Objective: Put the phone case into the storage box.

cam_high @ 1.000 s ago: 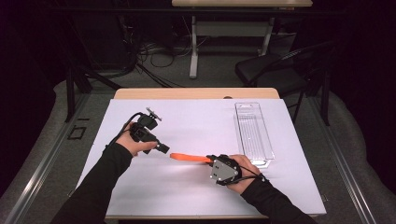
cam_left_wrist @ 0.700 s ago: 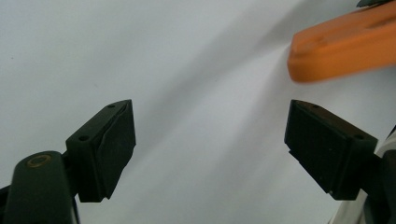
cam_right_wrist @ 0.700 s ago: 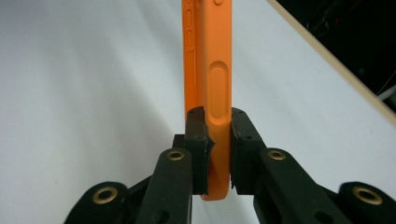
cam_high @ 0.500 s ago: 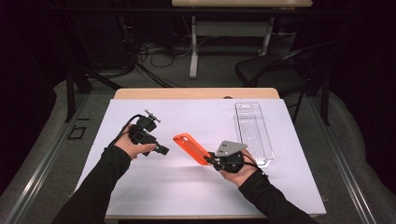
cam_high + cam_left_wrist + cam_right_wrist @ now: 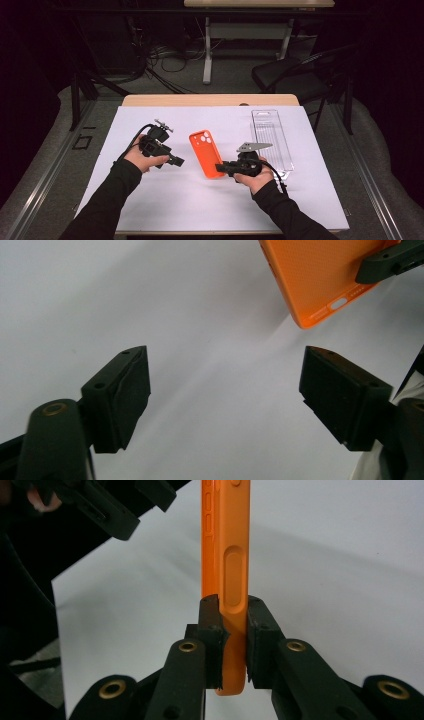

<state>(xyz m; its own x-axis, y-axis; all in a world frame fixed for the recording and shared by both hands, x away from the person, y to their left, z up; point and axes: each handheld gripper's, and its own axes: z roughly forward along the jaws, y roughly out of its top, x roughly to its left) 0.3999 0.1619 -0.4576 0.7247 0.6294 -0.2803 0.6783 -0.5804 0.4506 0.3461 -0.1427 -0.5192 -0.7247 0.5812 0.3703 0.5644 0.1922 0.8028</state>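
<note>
An orange phone case hangs over the middle of the white table with its back and camera cutout facing up. My right gripper is shut on its near edge; in the right gripper view the pads squeeze the case edge-on. My left gripper sits just left of the case and apart from it. It is open, and its jaws have just been closing a little with nothing between them. The left gripper view has the gripper over bare table, with the case's corner beyond it.
A clear plastic package lies on the table's right side, just behind my right hand. The white table cover reaches to the front edge. A dark chair and table legs stand on the floor beyond the far edge.
The right gripper has turned the case from edge-on, pointing at the left gripper, to broad side up. It has also carried the case slightly right. The left hand stayed put.
</note>
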